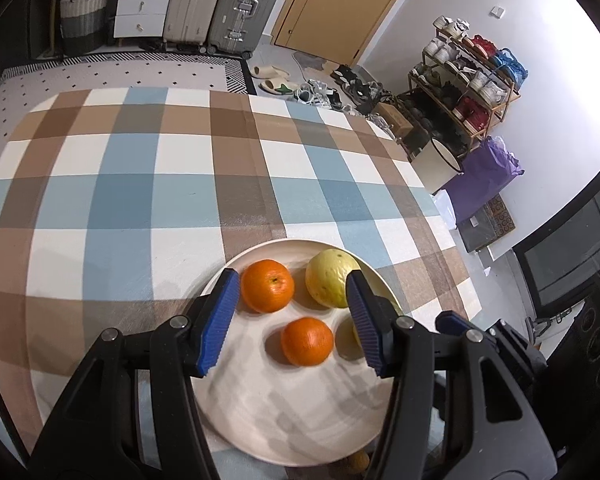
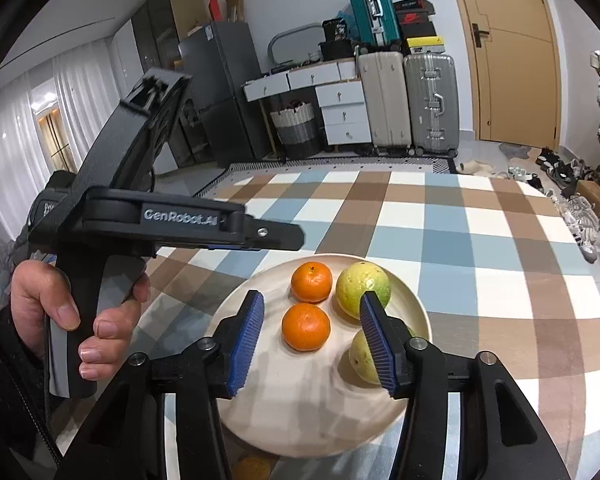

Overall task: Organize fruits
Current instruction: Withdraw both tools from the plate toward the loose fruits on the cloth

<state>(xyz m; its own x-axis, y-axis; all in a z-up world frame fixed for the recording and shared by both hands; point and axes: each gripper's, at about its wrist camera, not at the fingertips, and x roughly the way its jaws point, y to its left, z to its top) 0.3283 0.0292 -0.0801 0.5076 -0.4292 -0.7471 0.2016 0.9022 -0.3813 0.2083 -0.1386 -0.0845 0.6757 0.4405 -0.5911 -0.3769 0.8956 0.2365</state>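
Plate [image 1: 260, 432]: a pale round plate on the table [image 1: 140, 200], which is covered by a cloth checked in blue, brown and white; it holds four fruits.
Far orange [image 1: 267, 286]: at the back of the plate in the left wrist view, just right of the left gripper's left finger, apart from it.
Near orange [image 1: 307, 341]: closer to the camera, toward the middle of the plate, near the far orange but not touching it.
Big yellow-green fruit [image 1: 330, 278]: at the back right of the plate, beside the far orange; the right finger of the left gripper overlaps its edge in the picture.
Second yellow-green fruit [image 2: 362, 356]: at the right side of the plate, partly hidden behind the right gripper's right finger.
Left gripper [image 1: 292, 322]: above the plate, jaws released, nothing between the blue pads; in the right wrist view a hand [image 2: 60, 316] holds its grip.
Right gripper [image 2: 314, 340]: above the plate, jaws released and empty; the near orange shows between them, lying on the plate.
Small orange thing [image 2: 252, 468]: at the plate's near edge, mostly hidden; what it is cannot be told.
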